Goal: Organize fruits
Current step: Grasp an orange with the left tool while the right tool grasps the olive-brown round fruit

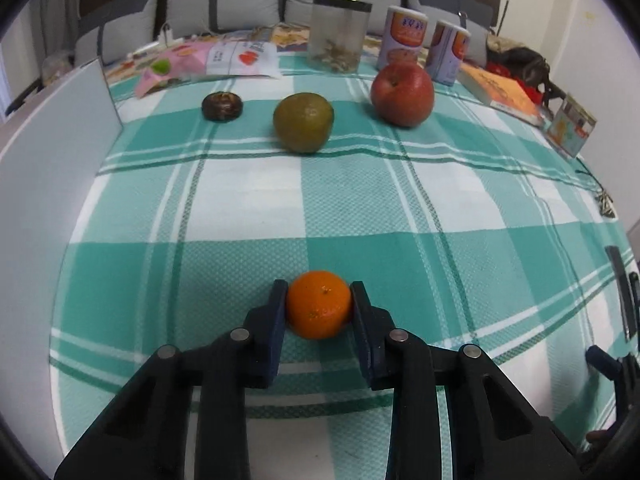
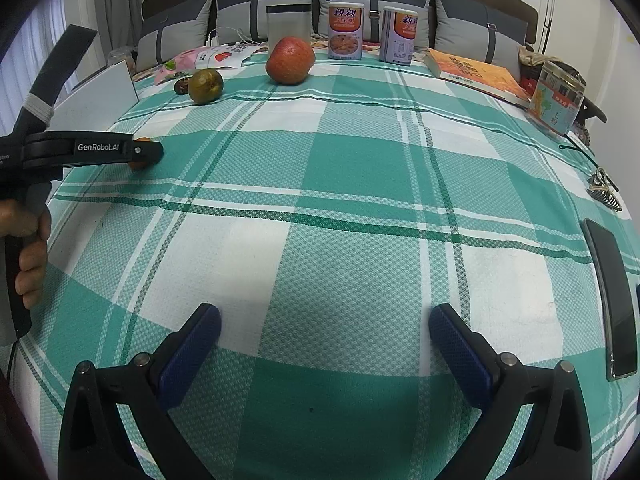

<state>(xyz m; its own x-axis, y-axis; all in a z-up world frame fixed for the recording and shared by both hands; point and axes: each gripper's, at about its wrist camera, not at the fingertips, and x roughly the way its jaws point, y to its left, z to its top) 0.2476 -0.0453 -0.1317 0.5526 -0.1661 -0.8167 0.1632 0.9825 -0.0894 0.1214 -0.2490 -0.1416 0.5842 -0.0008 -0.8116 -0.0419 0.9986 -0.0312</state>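
In the left wrist view the left gripper [image 1: 319, 304] is clamped on the orange [image 1: 319, 305], both pads pressed to its sides above the checked cloth [image 1: 248, 200], while in the right wrist view the right gripper [image 2: 325, 326] hangs wide open over bare cloth, the orange [image 2: 141, 154] far off at left.

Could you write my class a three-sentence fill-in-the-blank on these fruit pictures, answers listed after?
1. The left tool is shut on the small ____.
2. The right tool stands ____, holding nothing.
3. In the far row, the green-brown citrus fruit lies between the dark fruit and the red ____.

Missing words: orange; open; apple
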